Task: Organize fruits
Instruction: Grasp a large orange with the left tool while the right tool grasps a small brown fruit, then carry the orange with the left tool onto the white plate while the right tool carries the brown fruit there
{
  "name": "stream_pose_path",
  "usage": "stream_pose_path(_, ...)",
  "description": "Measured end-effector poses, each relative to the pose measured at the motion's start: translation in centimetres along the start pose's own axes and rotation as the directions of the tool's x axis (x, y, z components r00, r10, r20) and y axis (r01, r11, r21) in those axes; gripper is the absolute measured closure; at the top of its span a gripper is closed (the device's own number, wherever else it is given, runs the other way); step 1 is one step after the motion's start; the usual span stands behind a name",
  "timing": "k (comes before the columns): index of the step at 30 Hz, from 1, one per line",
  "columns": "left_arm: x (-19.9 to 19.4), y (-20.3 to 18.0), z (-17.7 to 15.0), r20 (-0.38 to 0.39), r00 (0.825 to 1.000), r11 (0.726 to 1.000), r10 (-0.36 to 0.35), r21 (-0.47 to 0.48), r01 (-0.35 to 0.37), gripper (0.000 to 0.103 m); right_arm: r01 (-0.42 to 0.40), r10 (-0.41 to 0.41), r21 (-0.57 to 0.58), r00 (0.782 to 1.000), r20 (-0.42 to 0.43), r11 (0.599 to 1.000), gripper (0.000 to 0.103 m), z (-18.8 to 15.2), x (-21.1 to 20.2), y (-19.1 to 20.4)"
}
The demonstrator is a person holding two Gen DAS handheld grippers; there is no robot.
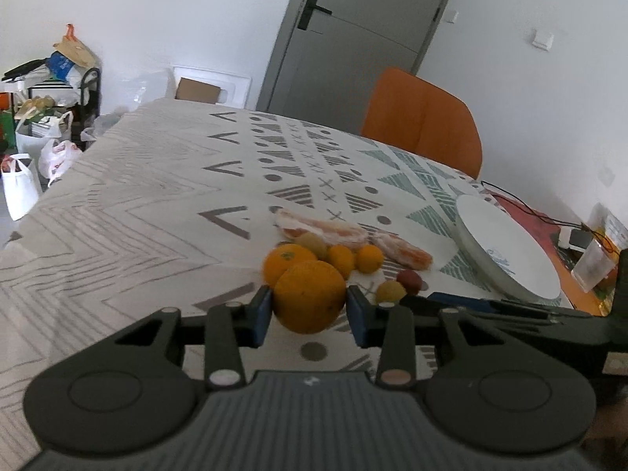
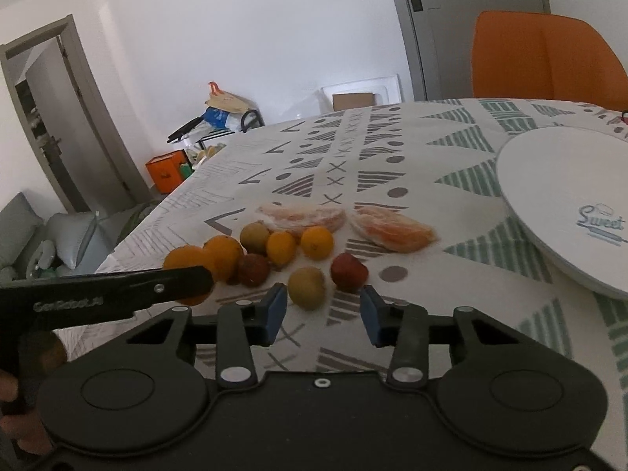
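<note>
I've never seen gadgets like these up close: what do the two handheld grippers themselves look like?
Each is a black plastic tool. The left gripper and right gripper both have a ribbed grey-black body, two round black discs at the sides, and black link arms joined by silver pins. Their fingers end in blue pads. The left gripper's side, seen from the right camera, carries pale lettering too blurred to read.

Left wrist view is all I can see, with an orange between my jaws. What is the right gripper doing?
Observer: The right gripper is open; a yellow-green fruit sits at its fingertips, not clamped.
Operator: Is anything hidden behind my orange?
Observer: Yes, a dark red fruit lies beside the other orange.
Operator: What is printed on the white plate?
Observer: The word Sweet, in blue script.
</note>
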State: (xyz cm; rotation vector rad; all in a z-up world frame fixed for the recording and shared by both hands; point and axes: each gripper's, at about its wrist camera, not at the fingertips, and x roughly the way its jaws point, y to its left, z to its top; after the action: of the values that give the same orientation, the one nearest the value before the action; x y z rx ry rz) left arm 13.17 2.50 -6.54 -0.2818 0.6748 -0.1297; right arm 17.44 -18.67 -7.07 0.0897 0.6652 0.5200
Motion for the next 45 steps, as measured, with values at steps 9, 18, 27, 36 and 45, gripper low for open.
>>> stream_pose_path(9, -0.9, 1.5, 0.5, -0.01, 1.0, 1.0, 0.018, 0.021, -0.017, 0.064, 0.021, -0.021, -0.007, 1.0, 0.0, 1.0, 0.08, -0.5, 1.7, 1.8)
stream_pose_path(18, -1.2, 0.3, 0.5, -0.008, 1.0, 0.997, 0.019, 0.07, -0.018, 0.064, 0.034, -0.039, 0.061, 0.995, 0.086, 0.998, 0.082, -0.7, -1.2, 0.7)
stream_pose_path(27, -1.3, -1.8, 0.4, -0.005, 1.0, 0.995, 0.009, 0.098, -0.009, 0.064, 0.063, -0.075, 0.085, 0.987, 0.139, 0.994, 0.082, -0.9, -3.9, -1.3)
stream_pose_path(36, -0.7, -4.8, 0.9, 0.009, 1.0, 0.992, -0.01, 0.13, 0.008, 0.064, 0.103, -0.119, 0.092, 0.975, 0.19, 0.99, 0.082, -1.0, -6.6, -3.1)
stream_pose_path(45, 0.2, -8.4, 1.0, 0.009, 1.0, 0.984, -0.029, 0.177, 0.027, 0.064, 0.154, -0.18, 0.124, 0.954, 0.24, 0.98, 0.082, -1.1, -9.0, -6.4)
